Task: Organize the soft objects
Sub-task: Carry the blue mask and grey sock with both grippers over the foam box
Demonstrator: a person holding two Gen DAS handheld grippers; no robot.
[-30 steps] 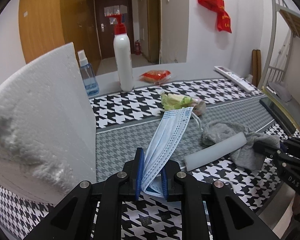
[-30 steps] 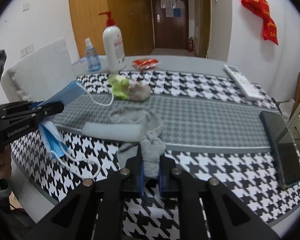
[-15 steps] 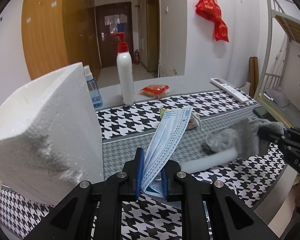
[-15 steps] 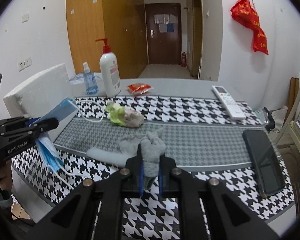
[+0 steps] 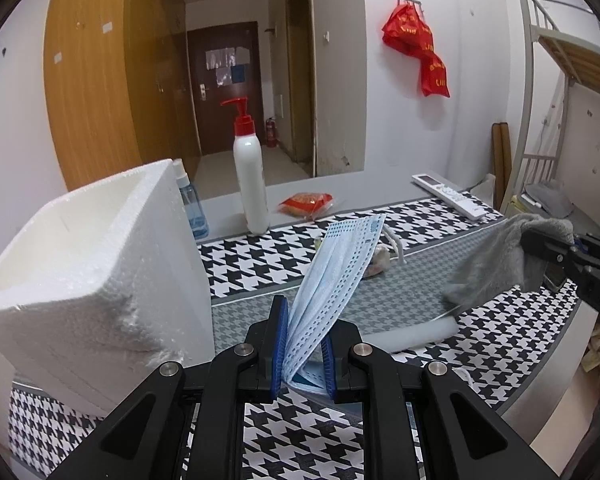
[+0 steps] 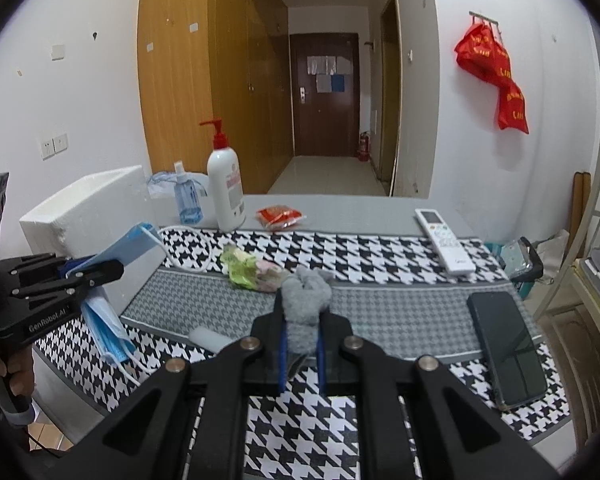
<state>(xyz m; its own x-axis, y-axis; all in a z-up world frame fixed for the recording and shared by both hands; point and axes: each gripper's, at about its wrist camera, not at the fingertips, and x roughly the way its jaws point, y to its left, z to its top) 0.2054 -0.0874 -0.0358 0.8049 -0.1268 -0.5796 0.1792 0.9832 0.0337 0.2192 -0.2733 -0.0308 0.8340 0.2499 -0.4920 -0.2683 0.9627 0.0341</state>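
Both tools have risen off the bench: the left tool (image 5: 302,354) clamps the pleated blue face mask (image 5: 332,272), the right tool (image 6: 300,350) the fuzzy grey sock (image 6: 305,294), seemingly bound for the white foam box (image 5: 88,264).

Even, soft indoor light fills both views; shadows are faint. Fisheye bending curves the edges, with black vignetted corners. Focus stays sharp.

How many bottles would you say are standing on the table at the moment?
2. A white pump bottle with a red top stands at the table's far edge, and a small blue spray bottle stands just left of it, beside the foam box. The box could hide others.
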